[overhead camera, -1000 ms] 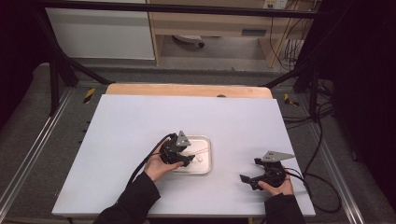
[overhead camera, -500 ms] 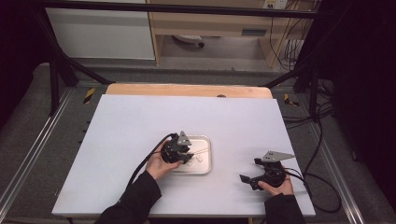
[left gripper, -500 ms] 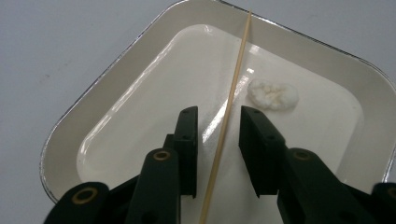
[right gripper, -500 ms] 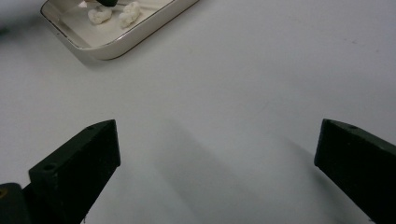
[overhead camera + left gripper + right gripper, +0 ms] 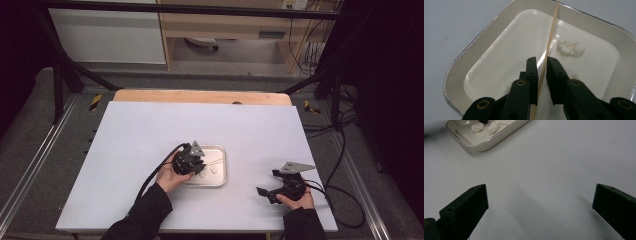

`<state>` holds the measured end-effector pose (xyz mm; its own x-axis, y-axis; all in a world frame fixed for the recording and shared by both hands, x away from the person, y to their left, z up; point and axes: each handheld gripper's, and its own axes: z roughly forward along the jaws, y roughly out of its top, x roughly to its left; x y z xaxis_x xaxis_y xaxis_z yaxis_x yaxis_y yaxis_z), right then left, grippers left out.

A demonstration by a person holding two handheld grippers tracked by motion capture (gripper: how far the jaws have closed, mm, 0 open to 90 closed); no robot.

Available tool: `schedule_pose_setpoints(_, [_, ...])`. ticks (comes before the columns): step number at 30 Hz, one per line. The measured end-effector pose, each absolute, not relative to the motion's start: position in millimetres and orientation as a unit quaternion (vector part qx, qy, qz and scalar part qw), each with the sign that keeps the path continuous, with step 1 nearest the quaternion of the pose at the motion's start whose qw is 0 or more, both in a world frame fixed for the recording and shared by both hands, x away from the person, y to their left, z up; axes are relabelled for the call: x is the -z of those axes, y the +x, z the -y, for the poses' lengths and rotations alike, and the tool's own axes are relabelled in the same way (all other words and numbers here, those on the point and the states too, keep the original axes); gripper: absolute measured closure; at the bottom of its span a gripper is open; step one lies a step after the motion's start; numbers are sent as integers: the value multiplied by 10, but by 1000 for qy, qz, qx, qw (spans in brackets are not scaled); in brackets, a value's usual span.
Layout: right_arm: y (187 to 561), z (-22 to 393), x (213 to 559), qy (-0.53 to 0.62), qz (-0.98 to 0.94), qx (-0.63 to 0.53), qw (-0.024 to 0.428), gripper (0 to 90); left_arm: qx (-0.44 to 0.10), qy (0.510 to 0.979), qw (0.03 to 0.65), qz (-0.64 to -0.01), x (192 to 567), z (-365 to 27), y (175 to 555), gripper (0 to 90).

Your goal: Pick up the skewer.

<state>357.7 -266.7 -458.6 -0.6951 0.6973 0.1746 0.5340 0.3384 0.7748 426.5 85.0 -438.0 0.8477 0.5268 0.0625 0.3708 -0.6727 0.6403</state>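
Note:
A shallow cream metal tray (image 5: 220, 150) lies on the white table, a little right of centre. A thin wooden skewer (image 5: 550, 42) slants across it, past a white doughy lump (image 5: 570, 47). My left gripper (image 5: 542, 62) points down into the tray (image 5: 474, 50), and its jaws have just been closing around the skewer. The stick runs between them against the right pad, with a narrow gap on the left. In the high view that left gripper (image 5: 197, 167) sits over the tray's left half. My right gripper (image 5: 265, 192) rests near the front right, open and empty (image 5: 540, 195).
In the right gripper view, two white lumps (image 5: 477, 127) lie in the tray (image 5: 499, 138), off to the far left. A wooden strip (image 5: 200, 96) borders the table's far edge. Cables (image 5: 155, 175) trail from both grippers toward the front.

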Motion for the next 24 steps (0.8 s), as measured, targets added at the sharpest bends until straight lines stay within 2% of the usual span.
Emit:
schedule_pose_setpoints(8, [3579, 2667, 4588, 378, -813, -432, 94, 7, -122, 909, 319, -238, 4380, -852, 4262, 878])
schedule_pose_setpoints(24, [3575, 2669, 4582, 378, -812, -434, 98, 7, -127, 901, 338, -239, 4282, -974, 4181, 882])
